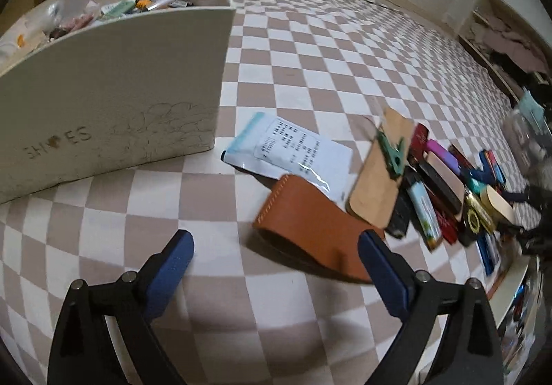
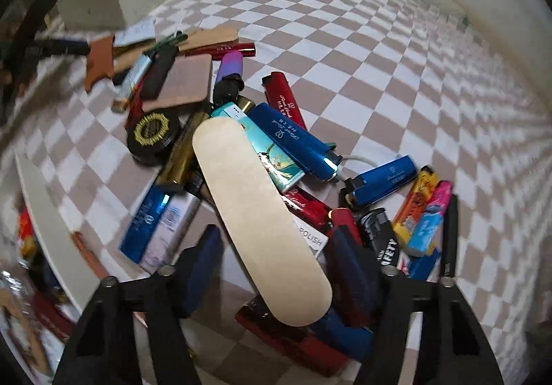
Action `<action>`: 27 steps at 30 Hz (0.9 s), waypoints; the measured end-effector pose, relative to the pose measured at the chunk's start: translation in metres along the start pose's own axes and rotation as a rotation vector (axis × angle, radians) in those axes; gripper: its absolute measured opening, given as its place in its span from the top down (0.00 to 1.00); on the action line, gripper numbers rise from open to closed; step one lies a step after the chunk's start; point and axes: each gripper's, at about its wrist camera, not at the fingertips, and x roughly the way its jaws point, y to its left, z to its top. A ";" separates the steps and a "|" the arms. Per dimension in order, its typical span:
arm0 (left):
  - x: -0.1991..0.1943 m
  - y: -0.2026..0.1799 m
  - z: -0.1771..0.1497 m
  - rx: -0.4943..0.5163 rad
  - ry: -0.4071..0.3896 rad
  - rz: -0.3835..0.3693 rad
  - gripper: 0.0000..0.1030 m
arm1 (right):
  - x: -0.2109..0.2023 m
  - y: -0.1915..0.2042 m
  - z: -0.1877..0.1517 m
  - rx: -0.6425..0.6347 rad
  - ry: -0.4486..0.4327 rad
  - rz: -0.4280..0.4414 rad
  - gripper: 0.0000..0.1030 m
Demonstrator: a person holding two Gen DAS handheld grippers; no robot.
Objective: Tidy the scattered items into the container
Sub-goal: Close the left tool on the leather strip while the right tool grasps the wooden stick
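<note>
Left gripper (image 1: 276, 248) jaws wide, nothing between them, over the checkered beige-and-white cloth (image 1: 310, 50). Tan leather stitched pouch (image 1: 310, 223) lies just past its right finger, touching it or not is unclear. White plastic sachet with printed label (image 1: 293, 150) sits beyond the pouch. Cream cardboard box container (image 1: 114, 85), part-filled with small things, stands far left.

Right gripper (image 2: 276, 255) jaws half-wide around the near end of a long cream oval-ended board (image 2: 255, 212); pad contact cannot be told. The board rests on a pile of lighters, with a blue lighter (image 2: 289, 140) and a black round tin with gold emblem (image 2: 151, 136) beside it.
</note>
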 end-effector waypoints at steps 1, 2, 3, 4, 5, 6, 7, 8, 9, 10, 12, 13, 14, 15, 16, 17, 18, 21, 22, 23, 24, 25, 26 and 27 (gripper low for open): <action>0.003 -0.001 0.002 -0.004 0.002 0.001 0.06 | 0.001 0.002 0.000 -0.004 0.015 -0.035 0.50; 0.007 -0.001 0.003 -0.014 0.001 -0.003 0.06 | 0.001 0.003 0.001 0.004 0.028 -0.049 0.52; 0.010 0.000 0.004 -0.035 0.001 -0.015 0.09 | 0.001 0.004 0.002 0.013 0.038 -0.059 0.55; 0.014 0.000 0.004 -0.063 0.009 -0.035 0.11 | 0.001 0.004 0.002 0.018 0.043 -0.064 0.57; 0.017 0.000 0.002 -0.090 0.012 -0.053 0.13 | 0.000 0.004 0.002 0.025 0.045 -0.059 0.57; 0.018 -0.002 0.001 -0.099 0.007 -0.059 0.14 | -0.001 0.003 0.002 0.034 0.049 -0.050 0.58; 0.018 -0.005 0.000 -0.093 0.005 -0.068 0.17 | -0.001 0.003 0.003 0.046 0.053 -0.039 0.58; 0.018 -0.009 -0.001 -0.083 0.006 -0.080 0.31 | -0.002 0.002 0.002 0.055 0.055 -0.029 0.58; 0.018 -0.013 -0.002 -0.078 0.008 -0.083 0.46 | -0.002 0.003 0.001 0.058 0.055 -0.026 0.59; 0.019 -0.016 -0.003 -0.079 0.012 -0.076 0.53 | -0.004 0.001 -0.001 0.064 0.057 -0.022 0.59; 0.019 -0.023 -0.005 -0.075 0.011 -0.058 0.57 | -0.002 0.004 -0.004 0.084 0.067 -0.012 0.59; 0.018 -0.025 -0.006 -0.072 0.011 -0.061 0.59 | -0.003 0.003 -0.004 0.096 0.069 -0.004 0.59; 0.018 -0.027 -0.006 -0.076 0.015 -0.066 0.62 | -0.004 0.001 -0.005 0.107 0.066 0.002 0.59; 0.016 -0.028 -0.006 -0.086 0.020 -0.073 0.67 | -0.008 -0.003 -0.010 0.113 0.062 0.006 0.59; 0.014 -0.028 -0.007 -0.097 0.023 -0.081 0.68 | -0.009 -0.004 -0.010 0.123 0.057 0.011 0.59; 0.012 -0.028 -0.008 -0.108 0.023 -0.084 0.71 | -0.011 -0.005 -0.010 0.136 0.051 0.019 0.59; 0.009 -0.030 -0.008 -0.114 0.020 -0.086 0.74 | -0.012 -0.002 -0.012 0.143 0.047 0.022 0.59; -0.002 -0.035 -0.009 -0.125 -0.002 -0.104 0.79 | -0.019 -0.004 -0.015 0.161 0.033 0.028 0.59; -0.007 -0.036 -0.009 -0.132 -0.009 -0.112 0.80 | -0.022 -0.006 -0.018 0.171 0.028 0.031 0.59; -0.013 -0.036 -0.009 -0.140 -0.015 -0.122 0.81 | -0.024 -0.007 -0.019 0.183 0.023 0.038 0.59; -0.017 -0.037 -0.008 -0.148 -0.020 -0.133 0.82 | -0.026 -0.007 -0.020 0.193 0.017 0.043 0.59; -0.020 -0.039 -0.007 -0.151 -0.022 -0.140 0.83 | -0.029 -0.008 -0.021 0.203 0.010 0.048 0.60; -0.023 -0.041 -0.005 -0.151 -0.022 -0.142 0.83 | -0.032 -0.008 -0.022 0.212 0.003 0.050 0.60; -0.026 -0.044 -0.005 -0.149 -0.022 -0.143 0.84 | -0.034 -0.008 -0.021 0.218 -0.003 0.050 0.60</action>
